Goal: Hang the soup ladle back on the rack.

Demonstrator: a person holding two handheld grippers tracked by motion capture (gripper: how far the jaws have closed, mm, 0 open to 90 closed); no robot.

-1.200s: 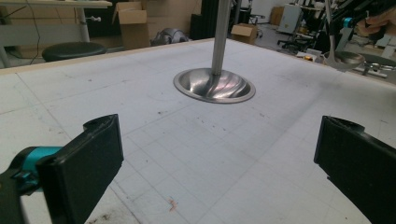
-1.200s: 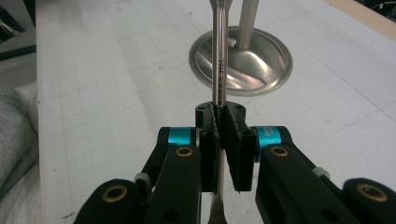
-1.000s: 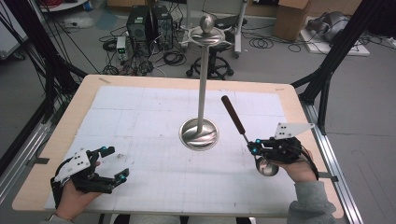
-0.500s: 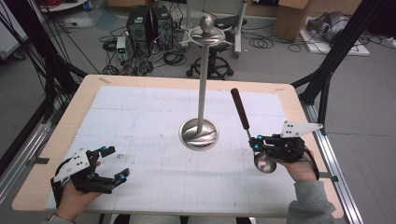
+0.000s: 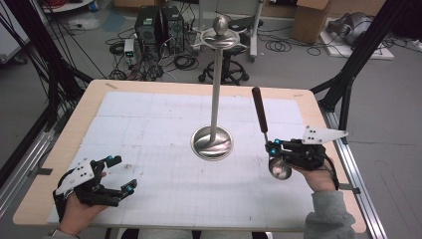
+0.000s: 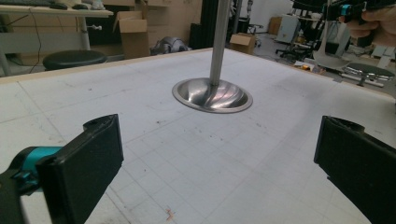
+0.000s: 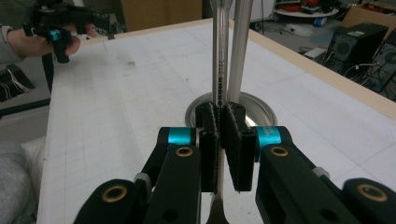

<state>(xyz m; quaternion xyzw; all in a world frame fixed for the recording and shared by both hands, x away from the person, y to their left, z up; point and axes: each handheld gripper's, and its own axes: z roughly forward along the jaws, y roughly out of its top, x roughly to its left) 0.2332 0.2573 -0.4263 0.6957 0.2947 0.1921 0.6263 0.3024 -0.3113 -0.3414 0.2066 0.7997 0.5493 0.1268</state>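
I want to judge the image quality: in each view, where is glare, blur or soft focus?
High view: even light, a soft highlight on the round steel base of the tall metal stand. Left gripper view: streaked reflections on that base, the near black jaws slightly soft. Right gripper view: the right gripper, shut on the thin steel ladle handle, is sharp; the background is softer.

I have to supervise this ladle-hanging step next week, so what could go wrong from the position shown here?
1. The right gripper clamps only the thin metal shaft of the black-handled steel ladle, so the ladle may pivot or slip between the pads.
2. The tall steel stand with a round base is slender; a knock from the long handle could tip it.
3. The left gripper rests open near the table edge, too far away to steady the stand.
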